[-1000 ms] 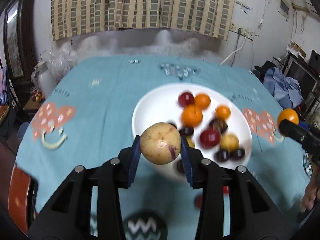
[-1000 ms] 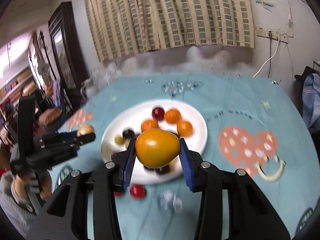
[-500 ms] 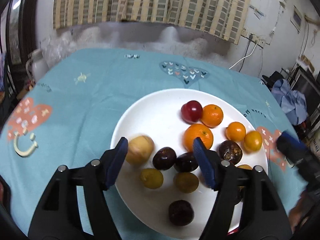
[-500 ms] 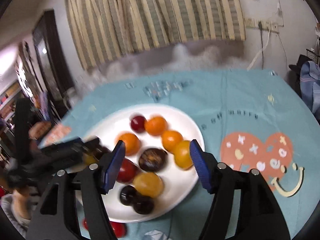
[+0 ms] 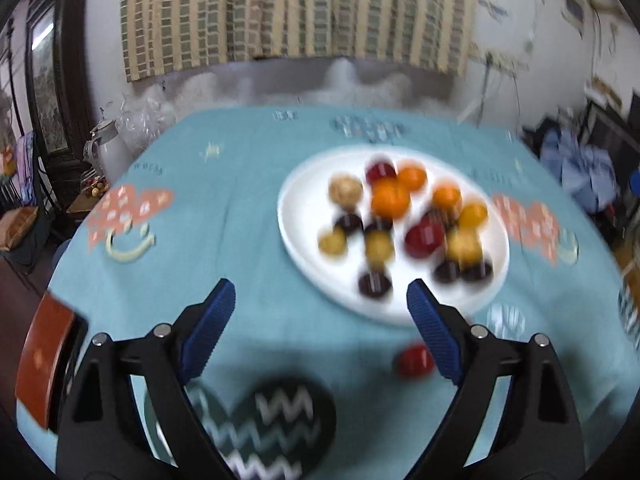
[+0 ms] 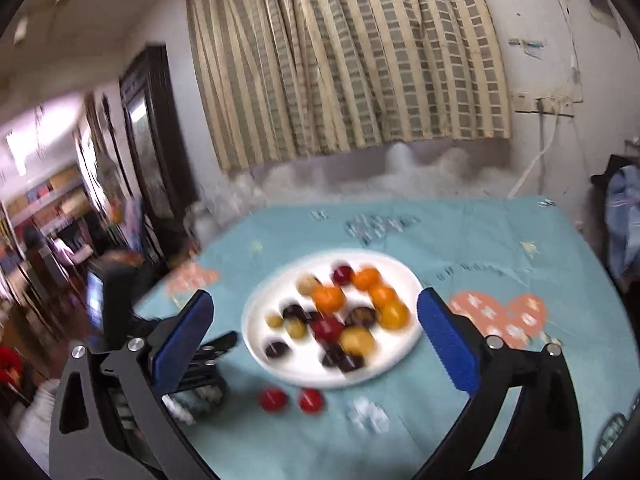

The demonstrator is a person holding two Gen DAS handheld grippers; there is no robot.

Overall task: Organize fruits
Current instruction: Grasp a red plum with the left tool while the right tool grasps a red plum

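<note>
The left tool [image 5: 320, 304] has just been opening; its jaws stand wide with nothing between them. The right tool [image 6: 316, 320] has likewise just spread wide and holds nothing. Ahead of both, on the counter [image 5: 240, 184], sits the white plate [image 6: 260, 312] heaped with fruits [image 5: 390, 200]. Nearer the right tool, short of the plate, lie two red fruits [image 6: 273, 399] on the cloth.

Plate [image 6: 276, 364] sits mid-counter [image 6: 480, 240], fruits [image 6: 328, 298] clustered on it; two loose fruits [image 6: 273, 399] lie on the counter just before the plate's near rim; curtain [image 6: 344, 60] hangs behind the far edge; jug [image 5: 105, 151] off the counter's left.
</note>
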